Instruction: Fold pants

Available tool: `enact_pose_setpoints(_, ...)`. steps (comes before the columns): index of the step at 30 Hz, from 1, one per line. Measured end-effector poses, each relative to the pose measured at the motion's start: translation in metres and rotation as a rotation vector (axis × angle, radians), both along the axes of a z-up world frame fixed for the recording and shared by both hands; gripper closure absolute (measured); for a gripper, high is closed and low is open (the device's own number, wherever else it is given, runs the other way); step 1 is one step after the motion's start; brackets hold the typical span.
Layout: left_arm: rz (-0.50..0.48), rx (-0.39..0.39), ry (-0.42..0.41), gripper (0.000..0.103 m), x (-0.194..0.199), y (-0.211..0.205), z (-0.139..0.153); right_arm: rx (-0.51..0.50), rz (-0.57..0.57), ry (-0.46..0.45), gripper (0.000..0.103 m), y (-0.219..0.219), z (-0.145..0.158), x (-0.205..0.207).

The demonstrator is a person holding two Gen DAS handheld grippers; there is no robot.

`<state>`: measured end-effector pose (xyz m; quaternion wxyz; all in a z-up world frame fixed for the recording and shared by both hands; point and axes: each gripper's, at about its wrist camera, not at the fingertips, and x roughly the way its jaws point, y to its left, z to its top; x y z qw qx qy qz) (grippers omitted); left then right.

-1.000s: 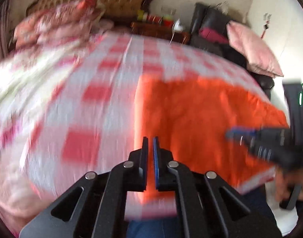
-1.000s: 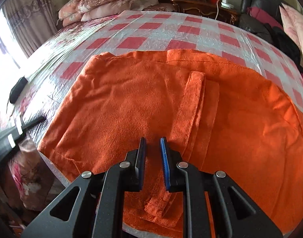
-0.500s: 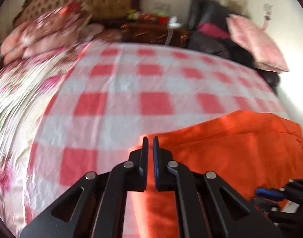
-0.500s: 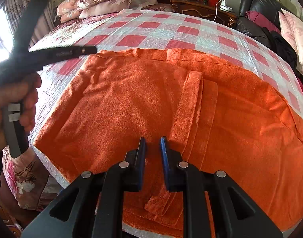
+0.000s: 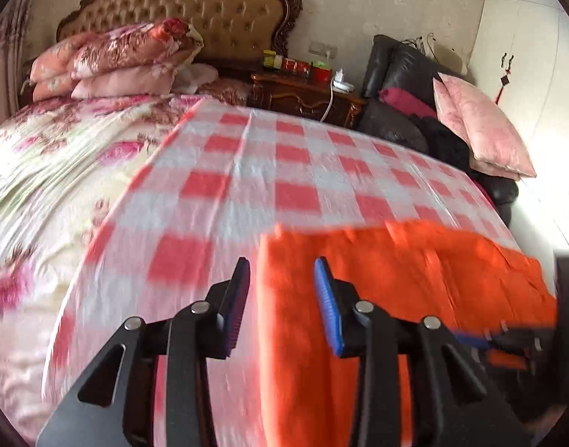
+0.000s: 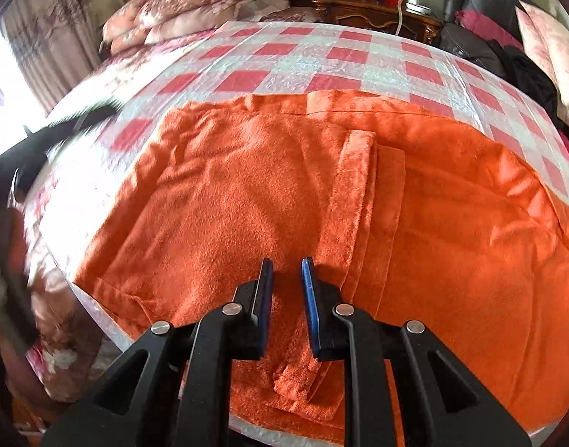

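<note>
left gripper (image 5: 282, 287) jaws parted, right gripper (image 6: 287, 279) jaws parted

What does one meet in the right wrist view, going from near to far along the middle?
right gripper → orange pants → checkered sheet → wooden nightstand

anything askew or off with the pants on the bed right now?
Nothing damaged or spilled. The orange terry-cloth pants lie spread on the red-and-white checked bedspread, slightly rumpled at their far-left corner, with a folded strip lying lengthwise down the middle. Left gripper is open at the pants' left edge; right gripper holds nothing.
</note>
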<state>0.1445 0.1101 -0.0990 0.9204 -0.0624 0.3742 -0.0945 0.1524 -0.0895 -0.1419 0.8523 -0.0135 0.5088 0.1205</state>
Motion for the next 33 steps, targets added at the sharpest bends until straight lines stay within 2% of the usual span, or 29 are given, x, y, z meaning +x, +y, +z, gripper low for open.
enact_pose_setpoints(2, 0.002, 0.008, 0.044, 0.067, -0.025, -0.003, -0.004, 0.000, -0.013, -0.035, 0.081, -0.001, 0.005, -0.005)
enact_pose_setpoints(3, 0.001, 0.019, 0.059, 0.067, -0.034, -0.004, -0.006, -0.006, -0.013, -0.057, 0.072, -0.002, 0.009, -0.008)
enact_pose_setpoints(5, -0.015, 0.075, 0.078, 0.070, -0.048, -0.012, -0.017, -0.036, -0.021, -0.095, 0.063, -0.005, 0.013, -0.016)
enact_pose_setpoints(9, -0.046, 0.132, 0.151, 0.072, -0.057, -0.021, -0.041, -0.102, -0.039, -0.083, 0.061, -0.015, 0.009, -0.025)
enact_pose_setpoints(11, -0.033, 0.140, 0.147, 0.072, -0.061, -0.020, -0.045, -0.130, -0.054, -0.051, 0.059, -0.022, -0.002, -0.028)
enact_pose_setpoints(13, -0.023, 0.134, 0.126, 0.072, -0.064, -0.017, -0.040, -0.096, -0.071, -0.051, 0.057, -0.031, -0.003, -0.031)
enact_pose_setpoints(17, 0.014, 0.104, 0.104, 0.072, -0.069, -0.007, -0.031, -0.120, -0.109, -0.071, 0.057, -0.039, 0.001, -0.032)
enact_pose_setpoints(23, -0.017, 0.098, 0.083, 0.072, -0.071, -0.017, -0.023, -0.103, -0.165, -0.056, 0.056, -0.051, 0.003, -0.022)
enact_pose_setpoints(25, -0.046, 0.102, 0.079, 0.072, -0.069, -0.028, -0.023, -0.037, -0.179, -0.051, 0.055, -0.055, 0.008, -0.011)
enact_pose_setpoints(27, -0.062, 0.102, 0.077, 0.072, -0.067, -0.038, -0.023, -0.009, -0.161, -0.069, 0.050, -0.051, 0.013, 0.000)
enact_pose_setpoints(33, -0.100, 0.119, 0.100, 0.072, -0.065, -0.060, -0.029, -0.034, -0.101, -0.096, 0.050, -0.024, 0.017, 0.045)
